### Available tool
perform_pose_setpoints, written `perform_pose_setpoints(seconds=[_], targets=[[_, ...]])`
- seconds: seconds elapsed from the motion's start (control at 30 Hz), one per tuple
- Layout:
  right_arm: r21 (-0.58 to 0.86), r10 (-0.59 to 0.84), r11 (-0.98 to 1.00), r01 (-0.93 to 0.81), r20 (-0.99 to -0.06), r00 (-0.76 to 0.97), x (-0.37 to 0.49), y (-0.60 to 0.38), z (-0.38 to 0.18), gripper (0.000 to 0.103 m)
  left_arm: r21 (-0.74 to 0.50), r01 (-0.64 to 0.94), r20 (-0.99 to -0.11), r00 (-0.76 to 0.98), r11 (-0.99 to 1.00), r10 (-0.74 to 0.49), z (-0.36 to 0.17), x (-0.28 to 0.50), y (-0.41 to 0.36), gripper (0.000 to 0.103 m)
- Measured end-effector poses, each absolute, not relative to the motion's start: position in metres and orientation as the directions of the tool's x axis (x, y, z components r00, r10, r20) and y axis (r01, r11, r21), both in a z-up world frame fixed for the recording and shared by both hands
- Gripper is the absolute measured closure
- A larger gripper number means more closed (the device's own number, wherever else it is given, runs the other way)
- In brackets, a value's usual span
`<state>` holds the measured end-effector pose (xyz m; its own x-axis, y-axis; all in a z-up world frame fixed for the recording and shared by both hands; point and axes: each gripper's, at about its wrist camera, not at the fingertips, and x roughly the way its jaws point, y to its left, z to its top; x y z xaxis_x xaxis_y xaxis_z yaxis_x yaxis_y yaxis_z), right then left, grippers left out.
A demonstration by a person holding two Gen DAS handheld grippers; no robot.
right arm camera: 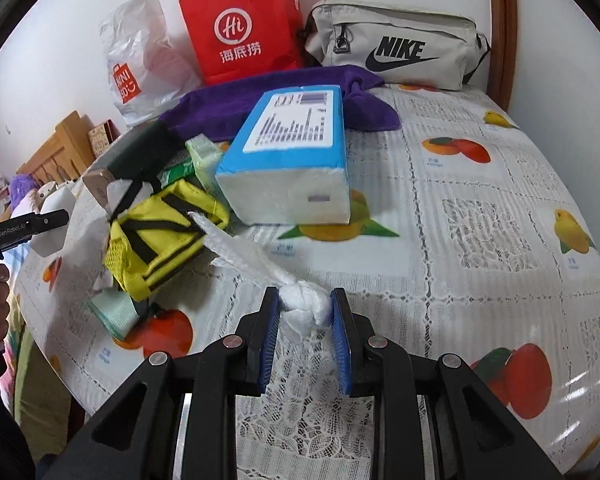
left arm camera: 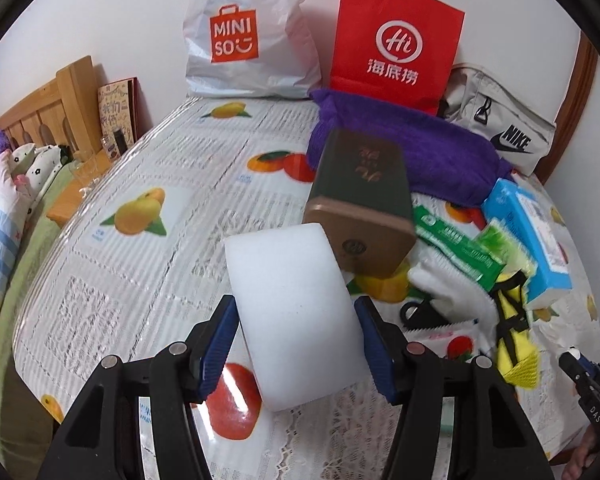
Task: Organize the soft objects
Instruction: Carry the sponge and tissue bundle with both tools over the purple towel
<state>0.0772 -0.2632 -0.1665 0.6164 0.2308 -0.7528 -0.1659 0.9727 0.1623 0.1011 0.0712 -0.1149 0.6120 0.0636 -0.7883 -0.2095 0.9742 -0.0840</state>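
My left gripper [left arm camera: 296,340] pinching white foam block [left arm camera: 290,304], long axis pointing away from me, lifted over fruit-print table [left arm camera: 172,184]; my right gripper [right arm camera: 305,312] pinching knotted white plastic mesh [right arm camera: 304,306], tail trailing forward-left toward yellow mesh pouch [right arm camera: 160,236], nearer my right

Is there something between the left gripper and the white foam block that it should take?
Nothing visible. The white foam block already sits between the blue pads of the left gripper, which touch its two sides. The brown box stands just behind the block, not in front.
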Motion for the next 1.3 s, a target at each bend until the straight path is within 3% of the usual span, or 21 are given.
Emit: perform_pose_setpoints(seconds=[0.67, 1.3], targets=[[0.179, 0.301, 0.953, -0.244, -0.654, 0.694, 0.170, -0.233, -0.075, 0.077, -0.022, -0.150, -0.774, 0.628, 0.988, 0.078, -0.053, 0.171, 0.066, 0.045], [0.130, 0.248, 0.967, -0.220, -0.690, 0.680, 0.293, -0.230, -0.080, 0.077, -0.081, -0.078, -0.788, 0.615, 0.994, -0.016, -0.056, 0.282, 0.055, 0.045]])
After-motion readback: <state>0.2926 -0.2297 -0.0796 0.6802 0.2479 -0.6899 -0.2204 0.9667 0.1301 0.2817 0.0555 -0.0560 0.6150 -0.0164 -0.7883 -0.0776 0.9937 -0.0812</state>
